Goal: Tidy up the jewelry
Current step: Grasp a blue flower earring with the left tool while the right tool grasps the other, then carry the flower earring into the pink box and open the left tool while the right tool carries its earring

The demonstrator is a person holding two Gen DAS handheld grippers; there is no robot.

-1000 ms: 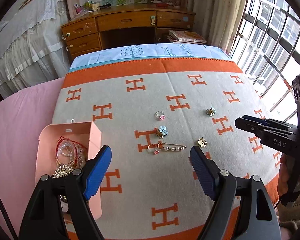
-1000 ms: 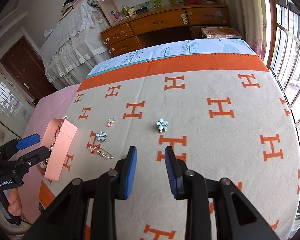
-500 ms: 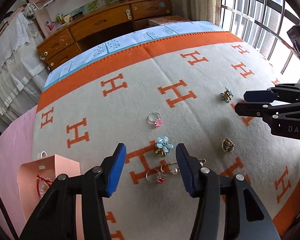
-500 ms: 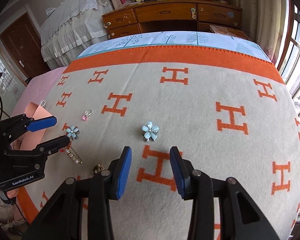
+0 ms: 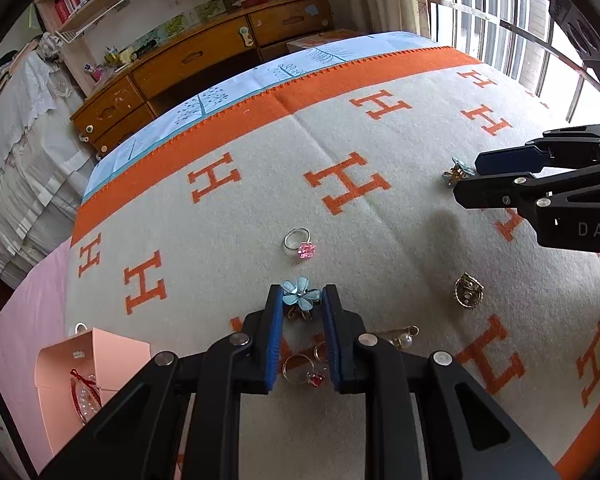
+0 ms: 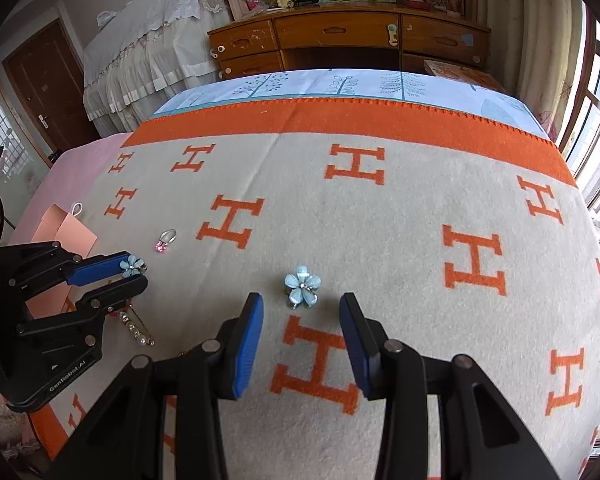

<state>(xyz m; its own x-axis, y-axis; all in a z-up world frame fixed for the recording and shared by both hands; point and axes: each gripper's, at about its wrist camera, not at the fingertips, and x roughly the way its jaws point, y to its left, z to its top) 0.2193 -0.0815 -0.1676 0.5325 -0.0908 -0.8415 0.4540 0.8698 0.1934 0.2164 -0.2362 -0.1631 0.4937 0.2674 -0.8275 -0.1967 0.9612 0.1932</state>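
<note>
Within the last second our left gripper (image 5: 300, 300) has swung away from the pink paper box (image 5: 96, 364) and closed in over the loose pieces; its blue pads (image 5: 275, 320) now sit on either side of a blue flower clip (image 5: 300, 295), narrowed until they touch or nearly touch the petals. We judge the grasp is just being made, not yet lifted, since the clip rests on the orange-and-beige H-pattern blanket (image 5: 380, 260).

Our right gripper (image 6: 300, 312) has meanwhile opened wider and crept up to a second blue flower clip (image 6: 302, 286), which lies on the blanket just ahead of its spread fingers, untouched.

So both hands are lined up on matching pieces at once. Left on the blanket are a silver ring with a pink stone (image 5: 300, 242), a gold charm (image 5: 468, 290), a gold ring with a red stone (image 5: 304, 370) and a pearl pin (image 5: 402, 336). The box, beside the left gripper, already holds a red cord bracelet (image 5: 85, 384) and beads, so we take it as the place everything goes.
</note>
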